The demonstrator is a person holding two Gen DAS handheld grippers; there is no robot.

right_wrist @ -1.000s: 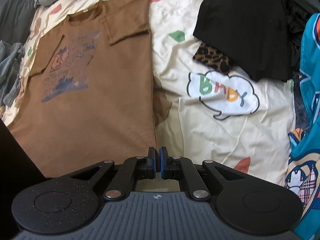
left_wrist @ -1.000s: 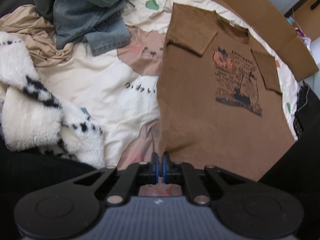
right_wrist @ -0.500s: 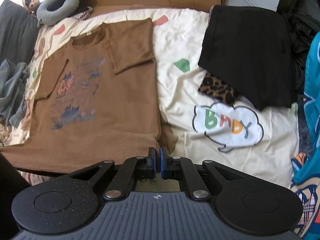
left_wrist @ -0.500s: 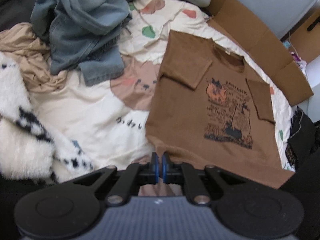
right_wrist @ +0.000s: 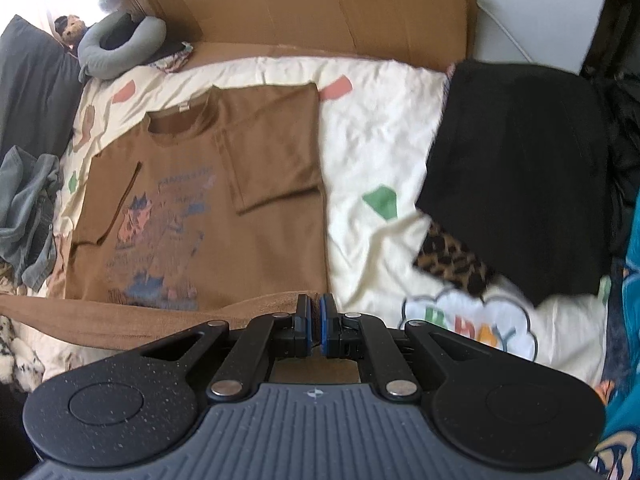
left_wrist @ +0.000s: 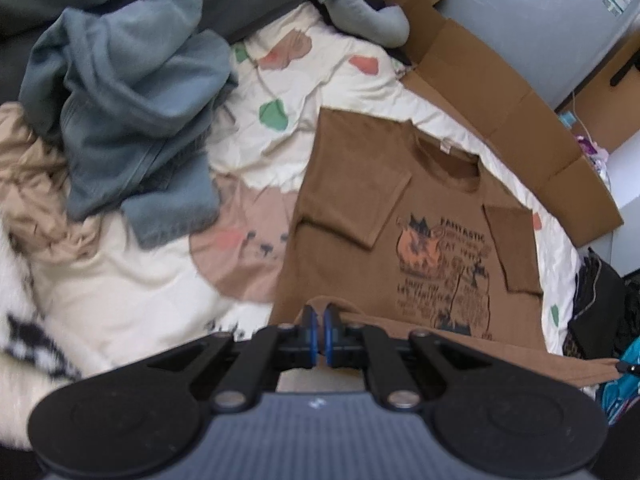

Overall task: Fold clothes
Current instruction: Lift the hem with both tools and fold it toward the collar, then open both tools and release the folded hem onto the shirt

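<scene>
Both hem corners of the brown T-shirt (left_wrist: 360, 216) have risen off the bed (right_wrist: 372, 128), the left gripper (left_wrist: 319, 320) and right gripper (right_wrist: 315, 308) each clamped on one, carrying the hem toward the collar to halve the shirt.

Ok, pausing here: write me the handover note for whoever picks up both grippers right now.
Left gripper: shut on the brown T-shirt, at the hem's left corner.
Right gripper: shut on the same hem, at its right corner.
T-shirt lies print-up on the patterned bedsheet, collar at the far end; the hem is lifted off the bed and stretched between the grippers.
Done: both sleeves folded in over the front.
Left: carry the hem to the collar, lay it flat, release. A blue denim garment and other clothes are piled at the left, unfolded.
</scene>
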